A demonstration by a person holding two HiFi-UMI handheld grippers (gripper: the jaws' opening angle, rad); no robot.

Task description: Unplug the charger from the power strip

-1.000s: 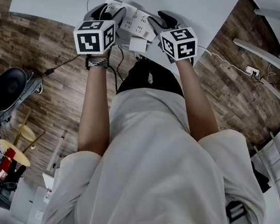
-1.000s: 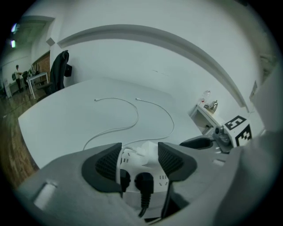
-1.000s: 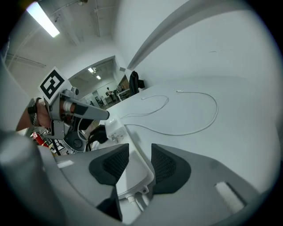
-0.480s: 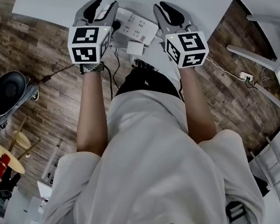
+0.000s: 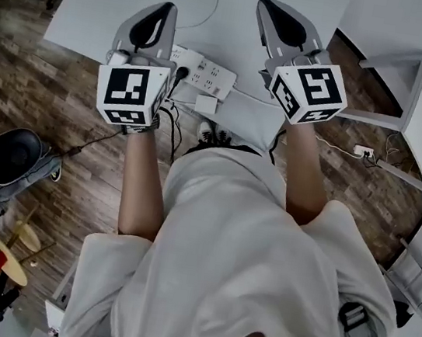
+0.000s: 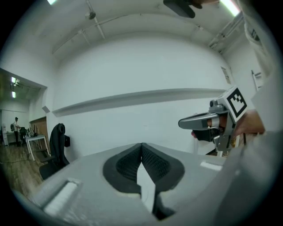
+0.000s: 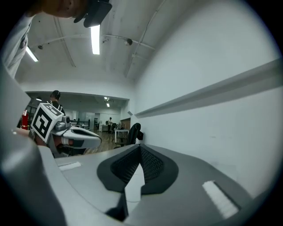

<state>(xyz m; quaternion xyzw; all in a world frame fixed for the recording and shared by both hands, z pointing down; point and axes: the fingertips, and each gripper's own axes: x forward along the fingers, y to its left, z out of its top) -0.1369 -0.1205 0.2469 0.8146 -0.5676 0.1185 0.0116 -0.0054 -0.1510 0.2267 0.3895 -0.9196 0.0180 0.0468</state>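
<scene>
Two tongs: the left tongs (image 5: 165, 9) and right tongs (image 5: 268, 6) are both clenched on nothing, held above the worktop (image 5: 110, 0).
Power strip: the power strip (image 5: 203, 73) lies at the worktop's near edge, below and between the tongs and touching neither. A black plug (image 5: 182, 74) sits in its end nearer the left tongs.
Charger: the white charger (image 5: 206, 104) is just beside the strip's near side, well apart from both tongs. Whether its prongs are in a socket I cannot tell.
Head view only: strip, charger, worktop, wood floor (image 5: 64, 102) and the person's arms (image 5: 142, 185).
Left gripper view only: pads (image 6: 154, 163) pressed together with nothing between. A white wall (image 6: 132, 70) is ahead, the right tongs off to the right, and an office chair (image 6: 57, 141) to the left.
Right gripper view only: pads together and empty, with the left tongs off to the left and a ceiling light (image 7: 95, 39) above.
Change: a second ago both tongs were down at the strip with jaws spread. They have since come up clear of it, and the jaws have just been closing with nothing between them.
</scene>
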